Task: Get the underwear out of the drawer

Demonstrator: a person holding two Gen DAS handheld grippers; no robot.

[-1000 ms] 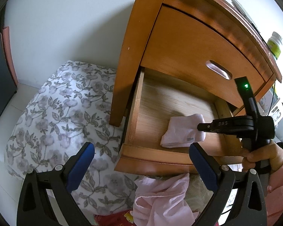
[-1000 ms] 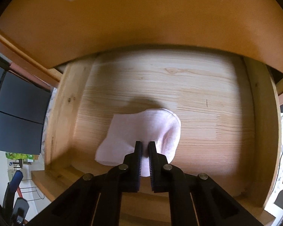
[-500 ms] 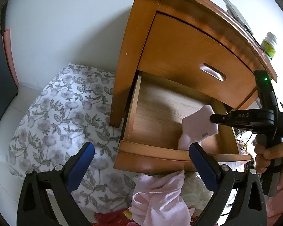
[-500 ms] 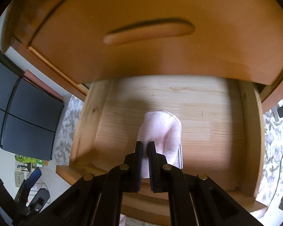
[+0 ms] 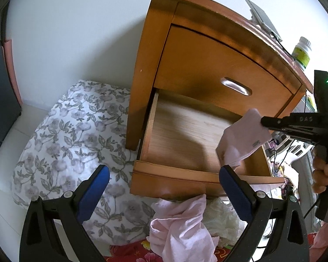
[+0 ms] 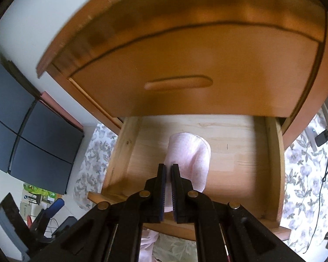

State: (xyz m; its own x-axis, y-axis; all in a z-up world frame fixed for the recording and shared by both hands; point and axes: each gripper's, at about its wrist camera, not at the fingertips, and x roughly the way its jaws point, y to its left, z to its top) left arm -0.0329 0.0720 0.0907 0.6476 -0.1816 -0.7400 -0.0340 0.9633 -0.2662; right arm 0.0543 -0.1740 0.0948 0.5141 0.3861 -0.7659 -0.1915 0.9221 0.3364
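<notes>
A pale pink piece of underwear point(image 5: 242, 140) point(image 6: 189, 157) hangs above the pulled-out lower drawer point(image 5: 175, 175) point(image 6: 229, 139) of a wooden nightstand. My right gripper point(image 6: 168, 169) point(image 5: 263, 122) is shut on its upper edge, and the cloth droops below the fingers, off the drawer floor. A hand point(image 5: 324, 174) holds that gripper at the right edge of the left wrist view. My left gripper point(image 5: 164, 179) stands open in front of the drawer's front edge, with nothing between its blue pads point(image 5: 94, 193). The rest of the drawer floor shows bare wood.
Pink and white garments point(image 5: 181, 224) lie heaped below the drawer front on a floral sheet point(image 5: 65, 131). The upper drawer point(image 5: 218, 72) is shut. A pill bottle point(image 5: 301, 53) and a flat device point(image 5: 263, 19) sit on the nightstand top. Dark panels point(image 6: 26, 126) stand left.
The right gripper rose and drew back with the pink underwear, lifting it off the drawer floor until it hangs free. The left gripper has risen a little, still open.
</notes>
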